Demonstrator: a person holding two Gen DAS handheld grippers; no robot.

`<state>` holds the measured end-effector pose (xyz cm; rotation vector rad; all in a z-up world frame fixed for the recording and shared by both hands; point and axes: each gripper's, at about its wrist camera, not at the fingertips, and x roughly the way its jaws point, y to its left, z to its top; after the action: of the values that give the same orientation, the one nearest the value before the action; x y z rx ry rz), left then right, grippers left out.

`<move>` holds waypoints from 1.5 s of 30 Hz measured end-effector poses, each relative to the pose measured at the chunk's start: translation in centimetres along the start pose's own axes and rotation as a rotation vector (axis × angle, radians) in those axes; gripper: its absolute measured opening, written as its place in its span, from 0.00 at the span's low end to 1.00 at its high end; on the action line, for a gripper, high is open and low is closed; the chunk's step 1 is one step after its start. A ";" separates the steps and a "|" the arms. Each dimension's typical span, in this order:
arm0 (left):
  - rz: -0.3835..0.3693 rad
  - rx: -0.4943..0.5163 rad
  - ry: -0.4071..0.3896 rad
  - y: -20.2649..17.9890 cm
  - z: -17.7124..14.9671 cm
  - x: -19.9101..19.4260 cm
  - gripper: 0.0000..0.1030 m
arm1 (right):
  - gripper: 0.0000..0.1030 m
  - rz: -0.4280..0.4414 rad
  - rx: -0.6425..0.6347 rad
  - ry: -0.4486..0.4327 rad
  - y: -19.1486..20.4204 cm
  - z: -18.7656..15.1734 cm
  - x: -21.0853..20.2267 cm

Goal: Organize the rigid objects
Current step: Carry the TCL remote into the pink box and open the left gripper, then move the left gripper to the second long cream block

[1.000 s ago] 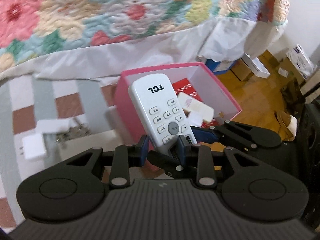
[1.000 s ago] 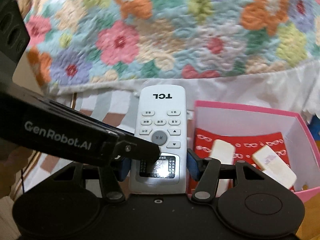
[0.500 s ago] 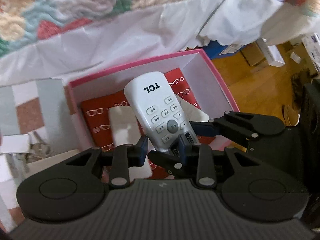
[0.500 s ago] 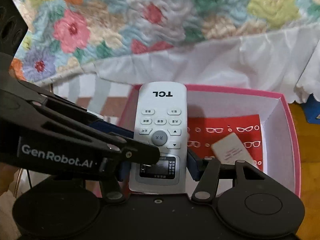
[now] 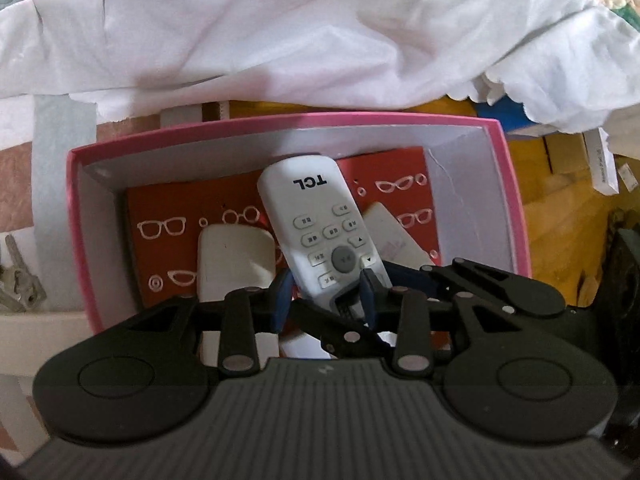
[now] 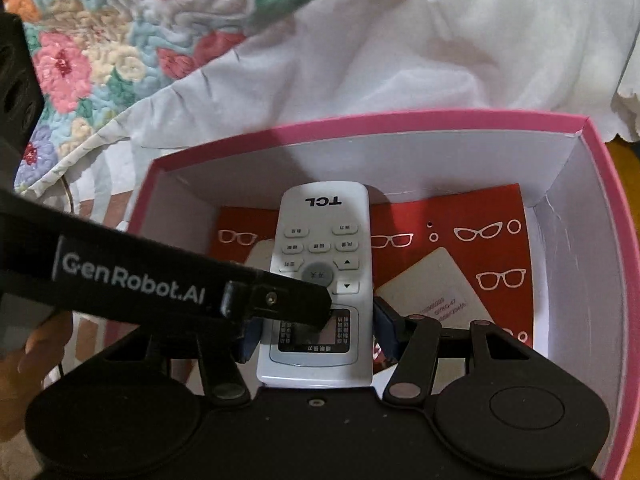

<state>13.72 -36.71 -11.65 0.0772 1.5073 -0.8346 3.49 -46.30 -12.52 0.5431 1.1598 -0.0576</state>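
My right gripper [image 6: 316, 332] is clenched across the lower body of the white TCL remote [image 6: 322, 264], holding it face-up inside the pink box [image 6: 600, 240], above the red glasses-print liner [image 6: 500, 240], so it can lie beside the flat white items already there; my left gripper [image 5: 324, 296] also has its pads at the remote's sides, though whether it truly grips I cannot tell; keys [image 5: 18, 284] remain outside the box.
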 end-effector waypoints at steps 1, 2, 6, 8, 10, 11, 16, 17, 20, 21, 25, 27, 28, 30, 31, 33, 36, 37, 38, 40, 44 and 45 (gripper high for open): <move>0.001 -0.006 -0.004 0.1 0.2 0.4 0.33 | 0.60 0.000 0.001 0.006 -0.1 0.1 0.3; -0.001 -0.017 -0.002 0.4 0.2 0.8 0.33 | 0.60 -0.003 -0.004 0.017 -0.2 0.2 0.7; -0.043 -0.065 0.030 1.2 0.4 2.1 0.33 | 0.60 -0.044 0.001 0.054 -0.4 0.2 1.2; -0.038 -0.089 0.048 1.5 0.4 2.8 0.34 | 0.61 -0.081 -0.011 0.049 -0.4 -0.1 1.0; -0.050 -0.098 0.051 1.5 0.5 3.6 0.36 | 0.61 -0.134 -0.036 0.052 -0.4 -0.2 0.7; -0.064 -0.095 0.054 1.2 0.4 3.8 0.35 | 0.61 -0.148 -0.043 0.051 -0.5 -0.2 0.6; -0.057 -0.044 0.044 -0.6 0.5 4.4 0.33 | 0.61 -0.207 -0.088 0.019 -0.4 -0.9 0.3; -0.045 -0.032 0.033 -0.9 0.4 4.4 0.35 | 0.61 -0.208 -0.083 0.008 -0.3 -1.1 0.2; -0.039 0.034 0.001 -1.3 0.1 3.2 0.38 | 0.61 -0.210 -0.063 -0.040 0.0 -1.9 -1.1; -0.045 0.079 0.005 -1.5 -0.1 2.6 0.38 | 0.62 -0.214 -0.060 -0.066 0.3 -2.5 -1.9; -0.035 0.222 -0.017 -2.1 -1.1 -1.1 0.39 | 0.62 -0.183 -0.049 -0.171 1.5 -5.0 -6.1; -0.039 0.249 -0.032 -2.1 -1.6 -2.9 0.39 | 0.62 -0.176 -0.074 -0.216 3.0 -6.0 -8.2; -0.047 0.256 -0.033 -2.0 -1.9 -3.9 0.39 | 0.62 -0.176 -0.090 -0.243 3.9 -6.5 -9.2; -0.062 0.282 -0.035 -1.4 -2.6 -6.1 0.39 | 0.64 -0.179 -0.115 -0.277 5.6 -7.2 -10.0; -0.061 0.293 -0.043 -1.2 -3.0 -7.1 0.39 | 0.64 -0.187 -0.129 -0.292 6.2 -7.5 -10.4; -0.028 0.317 -0.071 -0.7 -4.0 -9.2 0.40 | 0.64 -0.202 -0.134 -0.327 7.2 -8.4 -11.0; 0.032 0.345 -0.106 0.7 -5.6 -12.2 0.41 | 0.64 -0.153 -0.105 -0.358 8.7 -9.0 -11.4; 0.041 0.350 -0.114 1.1 -6.1 -13.2 0.42 | 0.64 -0.144 -0.105 -0.369 9.3 -9.4 -11.6; 0.045 0.359 -0.125 1.7 -6.6 -14.3 0.42 | 0.64 -0.136 -0.114 -0.381 10.3 -9.7 -11.8; 0.045 0.381 -0.151 2.5 -7.5 -16.1 0.44 | 0.64 -0.114 -0.128 -0.401 12.0 -10.3 -12.2; 0.070 0.385 -0.210 4.4 -9.1 -19.2 0.45 | 0.64 -0.036 -0.172 -0.409 15.9 -10.9 -13.2; 0.077 0.378 -0.224 4.9 -9.4 -19.9 0.46 | 0.64 -0.019 -0.185 -0.398 16.8 -10.8 -13.2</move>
<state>11.42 -19.50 2.73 0.3092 1.1174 -1.0221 -5.84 -29.99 2.35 0.3366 0.7720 -0.0699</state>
